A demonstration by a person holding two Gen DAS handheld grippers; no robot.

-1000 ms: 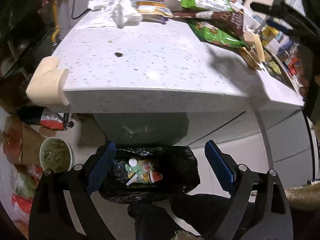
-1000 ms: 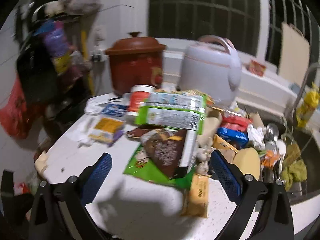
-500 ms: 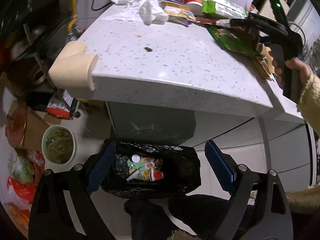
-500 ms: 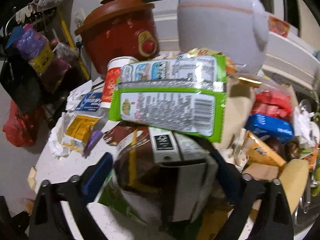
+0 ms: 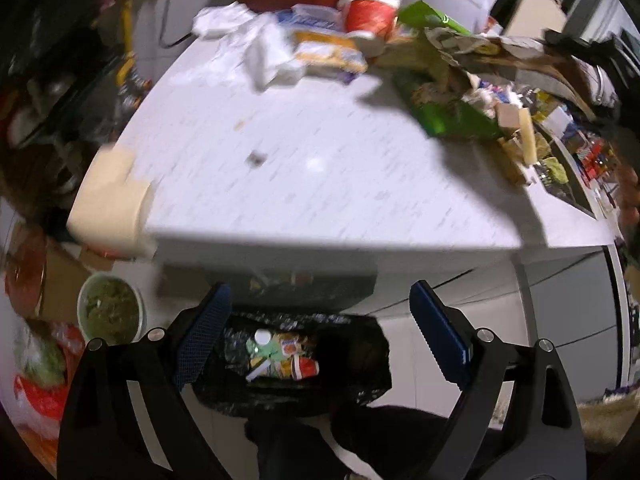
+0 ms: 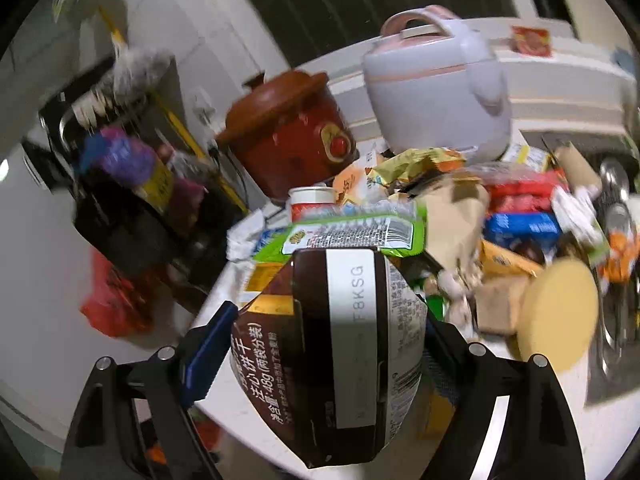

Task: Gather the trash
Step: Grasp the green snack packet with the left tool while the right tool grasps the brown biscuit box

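the right gripper [image 6: 320, 344] has its jaws closing around a dark brown foil biscuit packet [image 6: 332, 356], which sits between the blue pads with its long axis running away from the camera. the black-lined trash bag [image 5: 360, 364] lies on the floor below the white speckled counter [image 5: 320, 168], directly under the left gripper [image 5: 320, 340], which hangs wide and empty. the packet is up at counter height, so, as i judge it, it must travel across and down toward the left hand's side.

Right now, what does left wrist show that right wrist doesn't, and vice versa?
Left wrist only: the black trash bag on the floor below the counter, trash already inside, framed by the open, empty left gripper.

Right wrist only: the brown biscuit box filling the gap between the closing jaws of the right gripper, and the sink.

Both: white counter, red pot, rice cooker, red-and-white cup.
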